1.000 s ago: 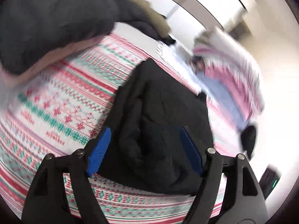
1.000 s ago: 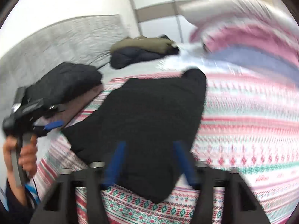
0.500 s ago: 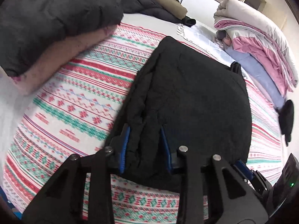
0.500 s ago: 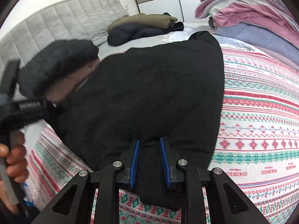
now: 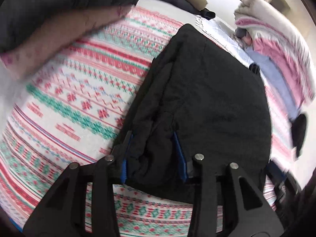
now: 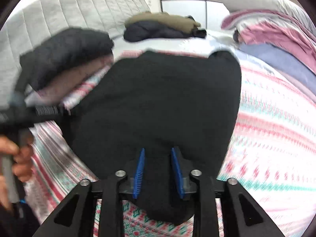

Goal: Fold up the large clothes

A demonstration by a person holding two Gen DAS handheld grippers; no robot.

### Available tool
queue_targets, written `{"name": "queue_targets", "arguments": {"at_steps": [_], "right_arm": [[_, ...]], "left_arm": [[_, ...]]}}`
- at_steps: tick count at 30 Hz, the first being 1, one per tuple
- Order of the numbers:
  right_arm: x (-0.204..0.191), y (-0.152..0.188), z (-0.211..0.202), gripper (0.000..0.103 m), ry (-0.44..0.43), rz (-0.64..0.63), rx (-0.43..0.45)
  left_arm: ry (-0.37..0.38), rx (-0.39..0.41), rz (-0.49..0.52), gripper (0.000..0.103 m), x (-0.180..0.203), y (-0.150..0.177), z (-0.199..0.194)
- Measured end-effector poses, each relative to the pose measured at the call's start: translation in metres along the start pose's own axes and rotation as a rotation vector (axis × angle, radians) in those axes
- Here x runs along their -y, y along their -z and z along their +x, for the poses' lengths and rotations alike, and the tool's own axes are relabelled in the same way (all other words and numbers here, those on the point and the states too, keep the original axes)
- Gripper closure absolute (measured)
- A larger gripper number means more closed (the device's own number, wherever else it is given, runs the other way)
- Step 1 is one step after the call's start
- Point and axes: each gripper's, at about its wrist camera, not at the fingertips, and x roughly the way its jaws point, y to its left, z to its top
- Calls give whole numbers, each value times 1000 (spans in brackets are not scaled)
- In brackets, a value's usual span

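A large black garment [image 5: 207, 98] lies spread on a bed with a red, green and white patterned cover [image 5: 79, 102]. My left gripper [image 5: 154, 142] is shut on a bunched near corner of the garment, cloth filling the gap between its blue pads. In the right wrist view the same black garment [image 6: 158, 98] fills the middle. My right gripper [image 6: 158, 158] is shut on its near edge, a fold of cloth pinched between the blue pads. The left gripper's body and the hand on it [image 6: 21, 118] show at the left.
A folded dark grey and pink stack [image 6: 65, 59] sits on the bed's left. A dark and olive jacket pile [image 6: 162, 27] lies at the head, before a grey padded headboard [image 6: 79, 11]. Pink, white and blue bedding [image 6: 276, 39] is heaped at the right.
One second ago both grippers were open above the garment. They closed on its near edge half a second ago and still hold it; the view has shifted slightly and blurred.
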Motion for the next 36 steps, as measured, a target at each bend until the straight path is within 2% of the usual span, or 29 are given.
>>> {"name": "queue_targets", "arguments": {"at_steps": [2,3,4,5,8,12,15,17,19,21,23,25,26,27,31,33,35,36], "right_arm": [[26,-35,-8,47,97,52,75],[42,-54,-5,46,104,94,90],[55,-67,-1,46,81,134,86],[82,-92,15,46,30,234,58],[126,-135,53,46,66,396,5],[143,-162,117,47,25,451,-88],[132,-139,192,46,96,405,-239],[131,-136,195,46,137,405,-202],[130,-140,192,46,146,390,-229],[128,-144,178,46,163,383,-215],[123,-140,152,46,148,417,-157],[115,-128,119,46,73,443,-98],[106,-115,93,46,-4,437,-63],[96,-104,74,46,-34,414,-51],[53,-52,14,46,-39,279,-69],[32,-23,-2,46,-60,224,-82],[16,3,8,46,-74,175,-153],[4,18,14,46,-16,118,-151]], "left_arm": [[56,-35,-59,57,-11,-3,4],[76,-43,-75,57,-15,-3,5],[81,-45,-75,56,-15,-2,5],[80,-44,-69,56,-14,-1,4],[63,-39,-61,56,-11,0,3],[52,-40,-55,56,-8,-1,2],[76,-47,-61,55,-10,-5,5],[61,-45,-59,55,-10,-6,6],[63,-46,-61,55,-10,-6,6],[68,-47,-59,54,-12,-6,7],[83,-52,-70,53,-15,-7,7],[93,-54,-79,53,-16,-7,7],[94,-53,-82,53,-16,-7,7],[89,-50,-80,53,-15,-6,6],[54,-27,-40,54,-8,-5,1],[55,-26,-44,54,-8,-5,0],[57,-27,-47,53,-9,-5,1],[68,-35,-46,53,-9,-5,1]]}}
